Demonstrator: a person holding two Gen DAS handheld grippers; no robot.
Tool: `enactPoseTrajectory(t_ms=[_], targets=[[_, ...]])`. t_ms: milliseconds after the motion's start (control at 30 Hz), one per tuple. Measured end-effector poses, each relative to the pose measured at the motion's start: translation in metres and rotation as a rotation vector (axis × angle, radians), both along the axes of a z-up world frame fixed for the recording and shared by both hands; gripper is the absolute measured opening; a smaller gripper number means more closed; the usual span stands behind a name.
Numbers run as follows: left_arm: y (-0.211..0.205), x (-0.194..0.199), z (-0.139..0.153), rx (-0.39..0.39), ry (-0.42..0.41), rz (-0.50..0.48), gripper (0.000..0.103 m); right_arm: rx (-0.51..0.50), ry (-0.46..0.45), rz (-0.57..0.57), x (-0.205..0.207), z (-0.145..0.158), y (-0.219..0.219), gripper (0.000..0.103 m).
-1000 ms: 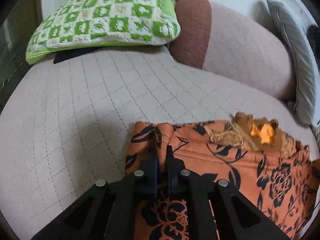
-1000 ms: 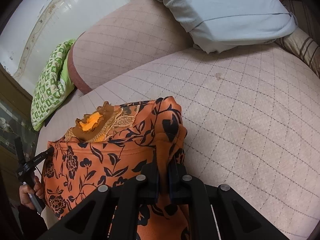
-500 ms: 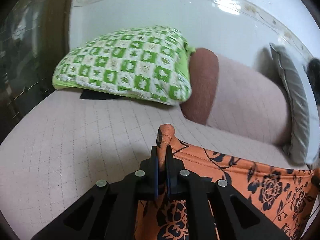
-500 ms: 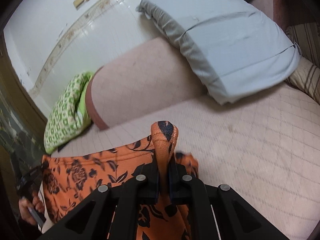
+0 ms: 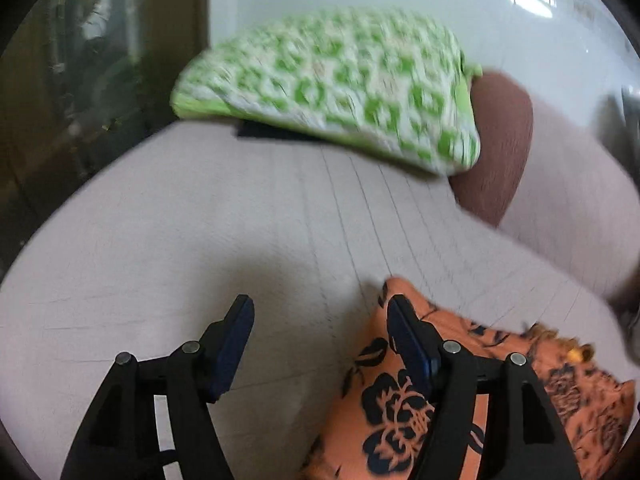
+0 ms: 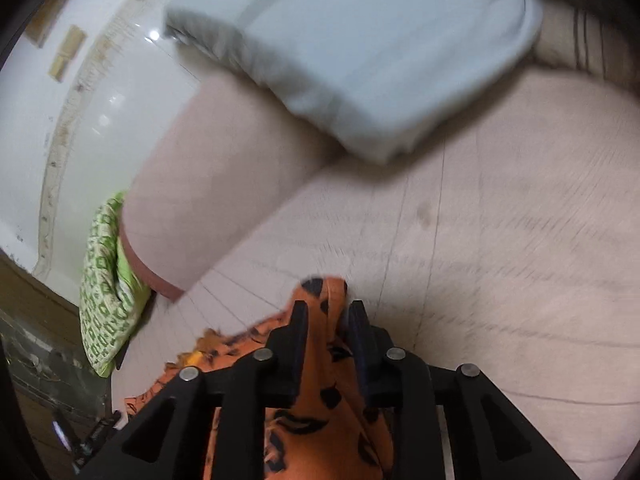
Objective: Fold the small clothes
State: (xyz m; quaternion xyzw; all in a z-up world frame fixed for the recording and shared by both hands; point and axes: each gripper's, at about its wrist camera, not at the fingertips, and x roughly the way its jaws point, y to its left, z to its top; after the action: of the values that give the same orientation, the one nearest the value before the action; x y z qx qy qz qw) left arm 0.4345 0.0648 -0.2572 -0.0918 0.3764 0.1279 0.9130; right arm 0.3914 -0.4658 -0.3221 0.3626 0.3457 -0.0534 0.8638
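An orange garment with black flowers [image 5: 400,400] lies on the quilted sofa seat [image 5: 200,240]. My left gripper [image 5: 320,316] is open and empty; the garment's corner lies against its right finger [image 5: 404,328]. In the right wrist view the garment [image 6: 320,380] has a fold standing between the fingers of my right gripper [image 6: 326,316]. Its jaws stand partly apart with gaps on both sides of the cloth. An embroidered brown and yellow patch [image 5: 572,356] shows on the garment.
A green and white checked pillow [image 5: 340,92] lies at the seat's far left end. A pale blue pillow [image 6: 360,52] leans on the backrest [image 6: 224,184]. A brown bolster end [image 5: 500,140] sits beside the green pillow. A striped cushion [image 6: 592,36] is at the far right.
Both grippers had held the garment's corners lifted. Now the left has opened wide and let go. The right jaws have parted and the garment has dropped onto the seat.
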Motion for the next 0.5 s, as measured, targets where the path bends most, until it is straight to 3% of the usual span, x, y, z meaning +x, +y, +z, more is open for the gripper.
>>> enactPoseTrajectory(t_ms=[100,200,267,333,367,400,433,500], targets=[[-0.012,-0.035,0.015,-0.013,-0.012,-0.09,0.082,-0.043,-0.01,0.093,-0.021,0.026,0.017,0.025],[-0.043,-0.072,-0.001,-0.002,0.049,-0.184,0.083,-0.098,-0.013,0.228,-0.055,0.033,0.052,0.025],[-0.071,-0.089,-0.027,-0.027,0.155,-0.269,0.083,-0.128,0.037,0.295,-0.077,0.023,0.079,0.025],[-0.097,-0.098,-0.059,0.029,0.286,-0.309,0.083,-0.14,0.169,0.338,-0.087,-0.003,0.104,0.025],[-0.104,-0.103,-0.069,0.082,0.295,-0.315,0.084,-0.14,0.285,0.356,-0.089,-0.024,0.114,0.026],[-0.108,-0.109,-0.07,0.141,0.256,-0.325,0.088,-0.139,0.297,0.357,-0.096,-0.035,0.118,0.026],[-0.106,-0.112,-0.066,0.154,0.267,-0.316,0.088,-0.159,0.237,0.342,-0.104,-0.032,0.119,0.026],[-0.09,-0.116,-0.058,0.078,0.278,-0.274,0.088,-0.177,0.275,0.37,-0.115,-0.024,0.122,0.025]])
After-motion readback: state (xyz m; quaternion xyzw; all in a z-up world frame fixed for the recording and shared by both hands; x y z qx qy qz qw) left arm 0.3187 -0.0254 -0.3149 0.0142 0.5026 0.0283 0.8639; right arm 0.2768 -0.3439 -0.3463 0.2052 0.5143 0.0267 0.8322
